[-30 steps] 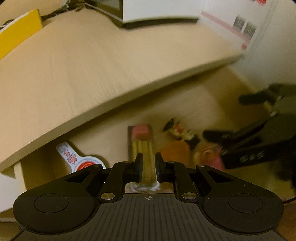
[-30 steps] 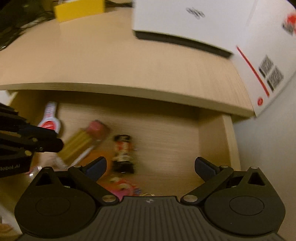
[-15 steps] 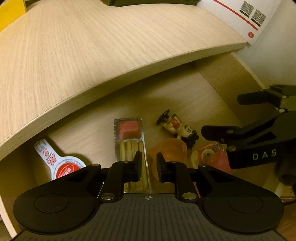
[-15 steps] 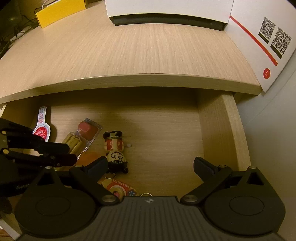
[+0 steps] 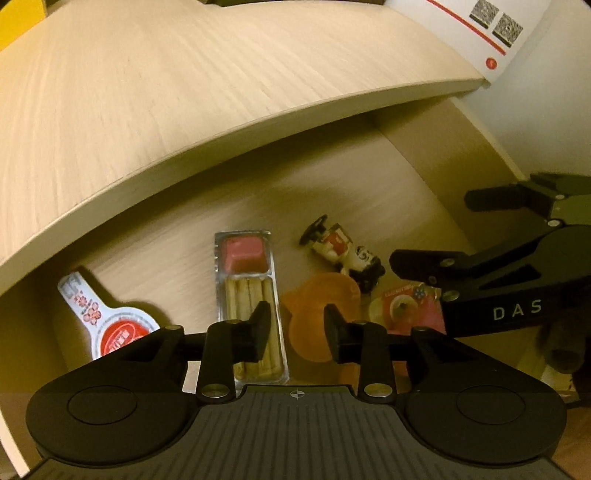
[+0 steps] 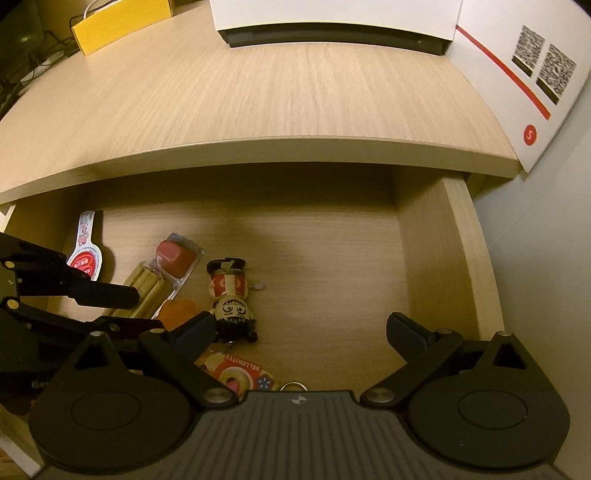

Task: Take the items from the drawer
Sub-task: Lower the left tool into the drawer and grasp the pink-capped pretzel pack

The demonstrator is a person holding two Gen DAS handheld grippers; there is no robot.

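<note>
**Drawer open, nothing out yet**

Nearest to us, our left claw (image 5: 297,321) hangs over the drawer (image 6: 458,258) with its jaws opening; between them we see only the drawer floor, the edge of the snack pack (image 5: 251,295) and the orange lid (image 5: 321,317) below, and the pads press on nothing. Our right claw (image 6: 301,328) is spread wide and empty, poised above the front of the drawer.

Just beyond the claws, every item lies on the drawer floor. At the front sits the pink sticker pack (image 6: 236,373), with a key ring (image 6: 293,386) beside it. Next come the orange lid and the doll (image 6: 231,299), which lies on its back with its head toward us. The snack pack, a clear tray with sticks and a red dip, lies left of the doll. Farthest left is the sauce tub (image 5: 110,325) with its long tab.

Past the drawer, the bench (image 6: 277,96) carries a white box (image 6: 332,18), a yellow box (image 6: 118,22) and a labelled carton (image 6: 517,74); we see no drawer item on it.

So we judge the task barely begun: the drawer stands open, both claws are free, and five or six items wait to be lifted out. The snack pack looks nearest to our left claw's line.
</note>
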